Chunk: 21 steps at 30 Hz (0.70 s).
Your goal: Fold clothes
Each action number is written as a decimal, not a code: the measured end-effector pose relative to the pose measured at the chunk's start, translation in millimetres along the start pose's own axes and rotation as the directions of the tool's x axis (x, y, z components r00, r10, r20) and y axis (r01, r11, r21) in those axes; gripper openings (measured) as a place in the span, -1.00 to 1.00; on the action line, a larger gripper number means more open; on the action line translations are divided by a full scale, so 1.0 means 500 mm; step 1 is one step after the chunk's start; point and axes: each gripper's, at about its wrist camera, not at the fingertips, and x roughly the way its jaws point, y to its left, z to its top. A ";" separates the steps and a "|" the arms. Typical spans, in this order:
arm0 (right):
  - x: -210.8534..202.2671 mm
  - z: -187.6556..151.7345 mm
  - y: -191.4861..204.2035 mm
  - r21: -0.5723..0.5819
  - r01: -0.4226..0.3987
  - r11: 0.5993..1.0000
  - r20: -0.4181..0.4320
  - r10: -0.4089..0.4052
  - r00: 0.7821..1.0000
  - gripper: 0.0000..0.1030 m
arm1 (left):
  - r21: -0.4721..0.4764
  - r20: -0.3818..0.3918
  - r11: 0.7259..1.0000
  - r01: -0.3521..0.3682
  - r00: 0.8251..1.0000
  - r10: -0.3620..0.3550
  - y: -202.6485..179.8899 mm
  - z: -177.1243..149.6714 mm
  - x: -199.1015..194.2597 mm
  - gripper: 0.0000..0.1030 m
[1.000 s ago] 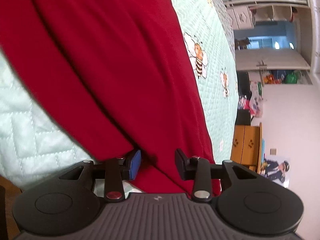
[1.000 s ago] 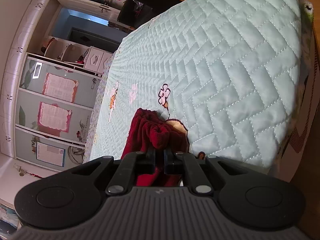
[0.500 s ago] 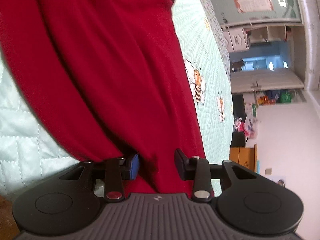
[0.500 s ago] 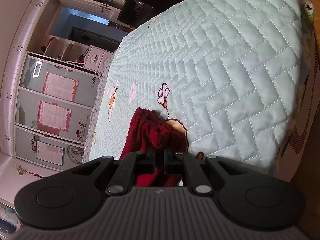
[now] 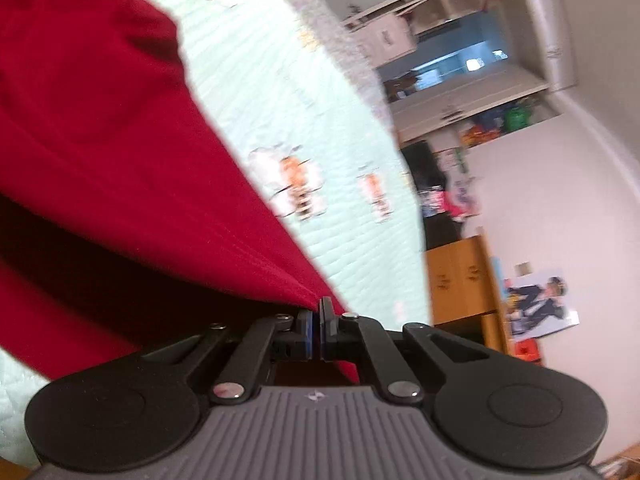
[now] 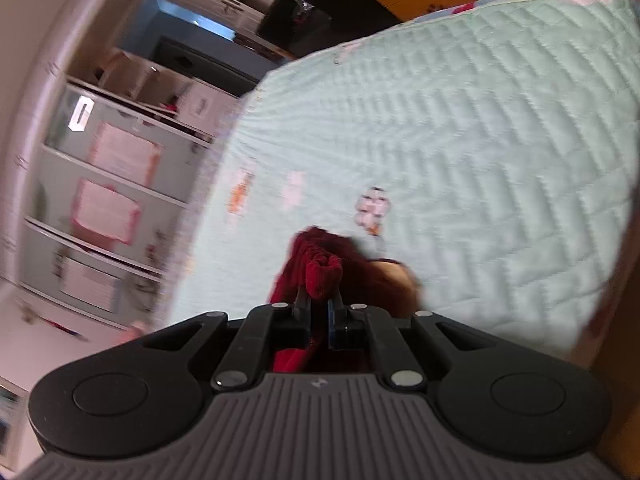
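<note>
A red garment (image 5: pixel 120 168) lies across a pale green quilted bed (image 5: pixel 320 92) and fills the left of the left wrist view. My left gripper (image 5: pixel 319 310) is shut on the garment's edge, which rises in a taut ridge from the pads. In the right wrist view a bunched dark red end of the garment (image 6: pixel 324 272) sticks up between the pads of my right gripper (image 6: pixel 319 300), which is shut on it. More red cloth hangs below and beside those fingers. The bed cover (image 6: pixel 460 152) spreads out behind.
White wardrobes with pink posters (image 6: pixel 108 184) and an open doorway (image 5: pixel 448 68) stand beyond the bed. A wooden cabinet (image 5: pixel 460 280) and a dark stand with clutter (image 5: pixel 436 184) sit by the far wall. The bed's edge drops off at right (image 6: pixel 600 300).
My left gripper's jaws have come together on the red garment's edge and lifted it off the bed, with the view rolling. The right gripper has risen slightly, still holding its bunch.
</note>
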 end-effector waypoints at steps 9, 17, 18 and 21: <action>0.007 -0.012 -0.047 0.004 0.092 0.996 -0.032 -0.092 0.995 -0.90 | 0.083 -0.199 0.987 -0.141 0.968 0.155 0.077 -0.093 0.043 -0.97; 0.003 -0.014 -0.010 -0.122 0.142 0.982 0.009 -0.142 0.990 -0.84 | 0.148 -0.218 0.977 -0.156 0.958 0.186 0.064 -0.087 0.059 -0.97; -0.001 -0.013 -0.005 -0.134 0.141 0.981 0.019 -0.140 0.990 -0.84 | 0.151 -0.219 0.976 -0.154 0.958 0.185 0.063 -0.089 0.056 -0.97; 0.002 -0.011 -0.011 -0.139 0.159 0.978 0.013 -0.158 0.987 -0.86 | 0.172 -0.223 0.972 -0.158 0.955 0.195 0.060 -0.103 0.063 -0.97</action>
